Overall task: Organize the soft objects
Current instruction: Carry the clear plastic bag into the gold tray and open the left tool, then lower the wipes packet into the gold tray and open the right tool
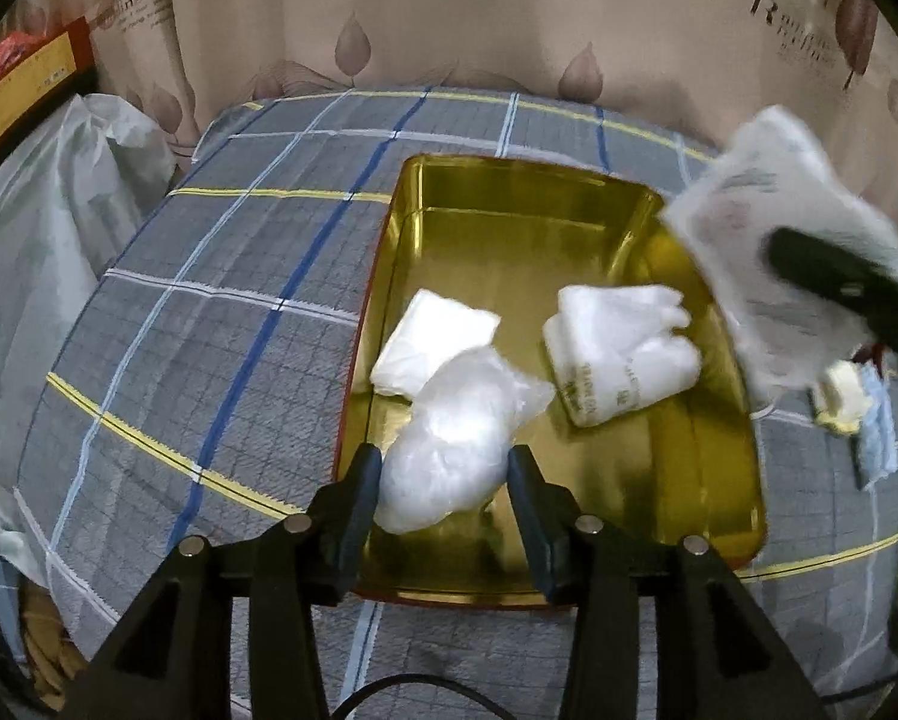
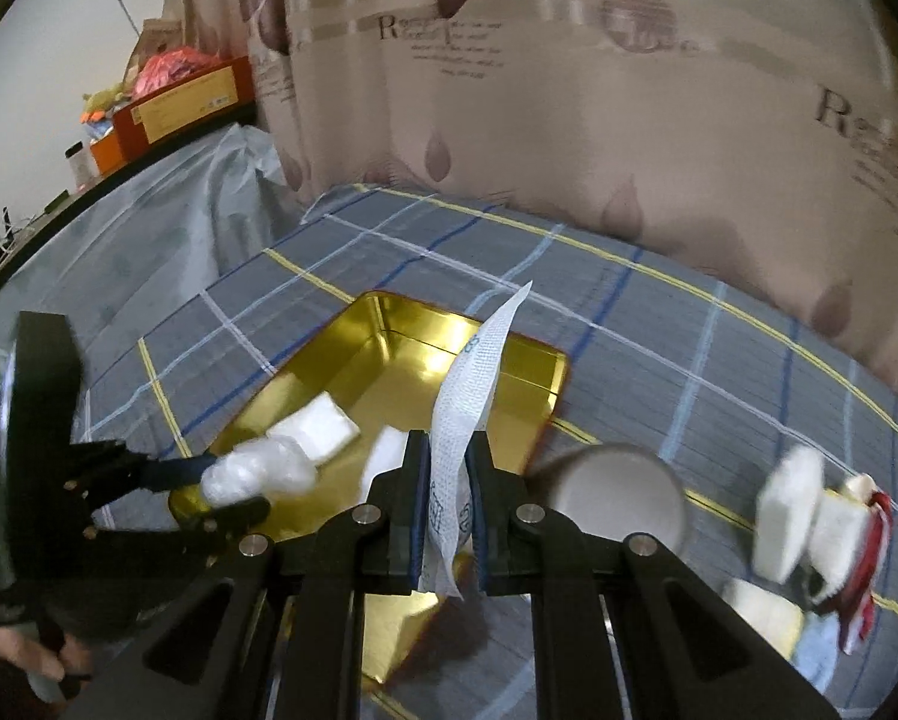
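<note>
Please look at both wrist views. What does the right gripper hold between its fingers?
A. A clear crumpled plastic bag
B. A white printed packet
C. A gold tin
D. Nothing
B: in the right wrist view, the right gripper is closed on the white printed packet, which stands up above the gold tin.

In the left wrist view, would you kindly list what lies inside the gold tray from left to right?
Gold tray: folded white pad → clear plastic bundle → white printed packet.
</note>
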Demonstrator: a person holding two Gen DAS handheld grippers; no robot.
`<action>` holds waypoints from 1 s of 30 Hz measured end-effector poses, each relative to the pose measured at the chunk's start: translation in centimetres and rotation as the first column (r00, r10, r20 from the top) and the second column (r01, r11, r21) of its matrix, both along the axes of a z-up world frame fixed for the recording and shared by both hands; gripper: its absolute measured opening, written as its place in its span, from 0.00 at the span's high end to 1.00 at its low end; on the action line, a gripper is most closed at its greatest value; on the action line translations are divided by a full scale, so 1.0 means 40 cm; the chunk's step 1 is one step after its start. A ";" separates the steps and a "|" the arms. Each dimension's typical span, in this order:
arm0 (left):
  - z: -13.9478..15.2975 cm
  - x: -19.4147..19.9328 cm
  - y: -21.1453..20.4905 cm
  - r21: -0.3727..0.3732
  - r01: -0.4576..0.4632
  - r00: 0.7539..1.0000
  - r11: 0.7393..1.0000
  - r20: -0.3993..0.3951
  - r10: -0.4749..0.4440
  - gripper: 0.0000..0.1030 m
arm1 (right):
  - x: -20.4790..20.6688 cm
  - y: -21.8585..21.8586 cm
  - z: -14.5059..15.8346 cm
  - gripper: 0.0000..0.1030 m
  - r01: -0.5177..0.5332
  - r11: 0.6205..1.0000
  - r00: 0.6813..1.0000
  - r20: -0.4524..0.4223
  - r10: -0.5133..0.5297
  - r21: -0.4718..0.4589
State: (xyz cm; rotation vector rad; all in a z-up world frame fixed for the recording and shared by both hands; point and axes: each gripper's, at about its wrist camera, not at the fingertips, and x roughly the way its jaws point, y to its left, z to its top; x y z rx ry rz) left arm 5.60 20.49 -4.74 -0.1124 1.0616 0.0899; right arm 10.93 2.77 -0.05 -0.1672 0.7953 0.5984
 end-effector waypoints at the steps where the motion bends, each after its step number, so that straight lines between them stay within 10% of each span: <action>1: 0.006 -0.005 0.002 -0.015 0.002 1.000 1.000 0.015 -0.002 0.56 | 0.006 0.015 -0.004 0.89 -0.005 1.000 1.000 -0.005 0.005 -0.001; 25: 0.038 -0.055 0.059 -0.050 -0.096 0.989 0.994 0.105 0.100 0.52 | 0.164 0.219 -0.134 0.86 -0.057 0.994 0.996 -0.073 0.050 -0.094; 30: 0.035 -0.056 0.055 -0.046 -0.095 0.990 0.994 0.102 0.100 0.52 | 0.155 0.206 -0.129 0.53 -0.044 0.996 0.998 -0.057 0.039 -0.080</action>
